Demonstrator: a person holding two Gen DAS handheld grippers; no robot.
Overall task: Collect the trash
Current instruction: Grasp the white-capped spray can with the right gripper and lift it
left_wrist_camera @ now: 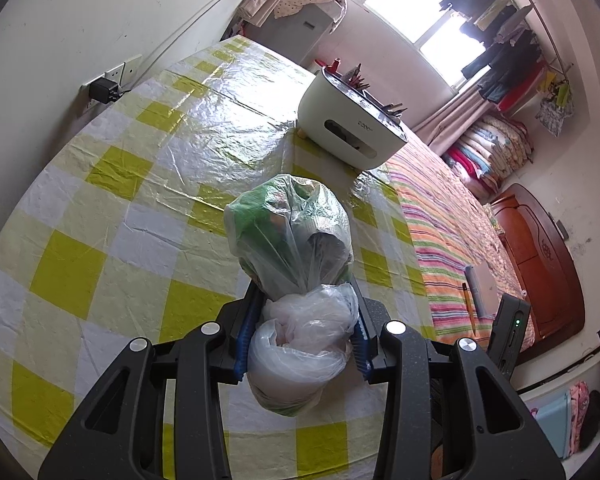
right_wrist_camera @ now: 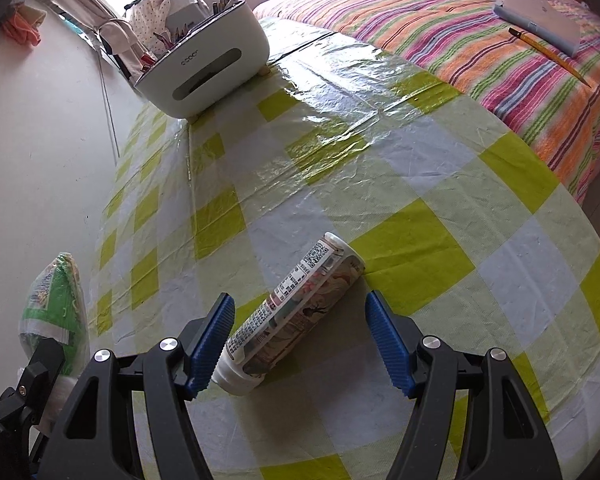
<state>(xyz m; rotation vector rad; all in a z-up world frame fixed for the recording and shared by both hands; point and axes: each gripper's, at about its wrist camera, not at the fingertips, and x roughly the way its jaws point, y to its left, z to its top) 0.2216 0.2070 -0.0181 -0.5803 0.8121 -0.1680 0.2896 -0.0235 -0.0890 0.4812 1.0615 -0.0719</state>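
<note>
Trash appears as two things. One thin, crinkled clear plastic bag (left_wrist_camera: 296, 280) with green packaging inside is pinched at its twisted neck by the left tongs (left_wrist_camera: 302, 328), above the tabletop (left_wrist_camera: 140, 168) with its glossy yellow-and-white checked cover. One cylindrical plastic bottle (right_wrist_camera: 288, 312) with a printed label lies on its side between the spread right tongs (right_wrist_camera: 300, 340); whether its white lower end touches the left blue ribbed pad (right_wrist_camera: 208, 344) I cannot tell.

Glossy crinkled plastic tablecloth (right_wrist_camera: 340, 168); thin translucent plastic bag (left_wrist_camera: 292, 232); ribbed blue fingers (right_wrist_camera: 212, 344).
</note>
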